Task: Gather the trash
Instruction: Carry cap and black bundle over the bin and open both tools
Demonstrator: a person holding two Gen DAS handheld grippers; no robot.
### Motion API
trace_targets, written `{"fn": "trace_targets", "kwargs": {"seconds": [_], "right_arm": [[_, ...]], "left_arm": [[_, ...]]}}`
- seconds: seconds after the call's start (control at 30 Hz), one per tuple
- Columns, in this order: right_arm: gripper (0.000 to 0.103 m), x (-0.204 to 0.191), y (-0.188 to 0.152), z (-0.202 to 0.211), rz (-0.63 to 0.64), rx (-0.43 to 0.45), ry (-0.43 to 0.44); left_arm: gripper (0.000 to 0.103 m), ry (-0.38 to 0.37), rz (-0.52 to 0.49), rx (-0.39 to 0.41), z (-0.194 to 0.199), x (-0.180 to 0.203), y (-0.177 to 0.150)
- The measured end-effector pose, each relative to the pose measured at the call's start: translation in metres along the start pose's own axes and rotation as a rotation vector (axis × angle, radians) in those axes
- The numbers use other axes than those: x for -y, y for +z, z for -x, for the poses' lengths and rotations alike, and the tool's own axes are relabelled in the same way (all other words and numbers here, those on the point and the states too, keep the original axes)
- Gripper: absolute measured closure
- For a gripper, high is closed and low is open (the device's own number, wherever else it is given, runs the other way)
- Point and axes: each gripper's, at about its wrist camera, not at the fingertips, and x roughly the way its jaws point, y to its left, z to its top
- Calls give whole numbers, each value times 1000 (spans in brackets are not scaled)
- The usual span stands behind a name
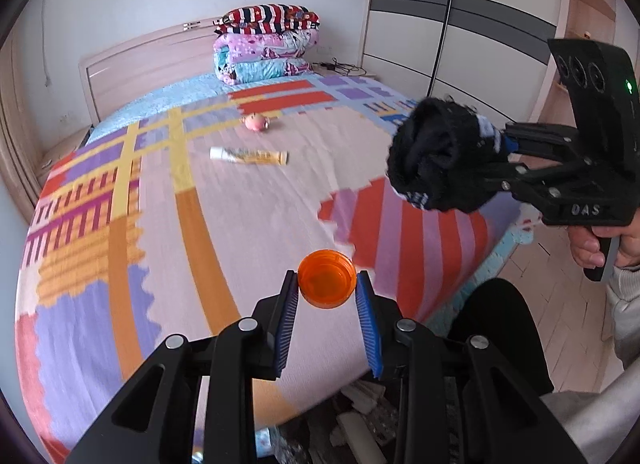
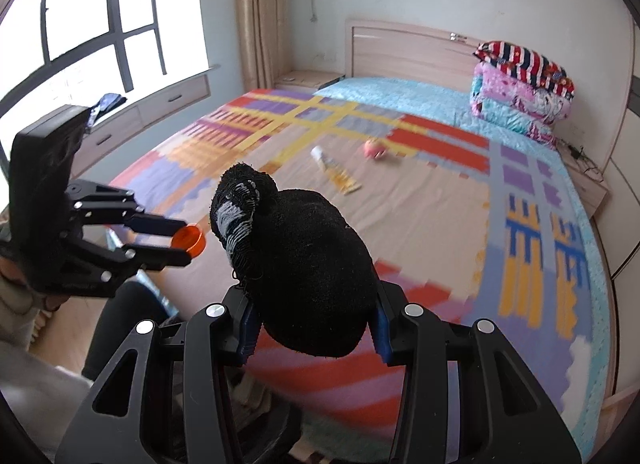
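Note:
My left gripper (image 1: 327,284) is shut on an orange plastic cap (image 1: 327,283), held above the bed's near edge; the same cap (image 2: 189,241) shows in the right wrist view between the left gripper's (image 2: 185,242) fingers. My right gripper (image 2: 316,328) is shut on a rolled black sock (image 2: 308,264) with white and blue stitching. From the left wrist view that sock (image 1: 436,156) hangs at the right, in the right gripper (image 1: 506,154) held by a hand (image 1: 600,244). A yellow-and-white tube (image 1: 249,156) and a small pink toy (image 1: 258,122) lie on the bed.
The bed (image 1: 120,224) has a patterned colourful cover and a stack of folded quilts (image 1: 266,44) at the headboard. A container with scraps (image 1: 360,416) sits below the left gripper at the bed's foot. A wardrobe (image 1: 460,24) stands to the right, a window (image 2: 80,24) to the left.

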Motion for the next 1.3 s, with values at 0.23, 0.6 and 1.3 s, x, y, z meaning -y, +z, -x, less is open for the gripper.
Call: {"fn": "trace_targets", "kwargs": {"seconds": [0.23,0.6,1.3], "right_arm": [[59,-23,-32,5,-10,-41,23],[59,-62,-73,-1,16,-120,110],[38,-80,-145,-58,-63,-329,171]], "left_arm": [[74,-17,-13,-30,2,13,-27],[74,-76,9,-137,-14,34,-80],[74,-106,92,-283,-52,36,-133]]}}
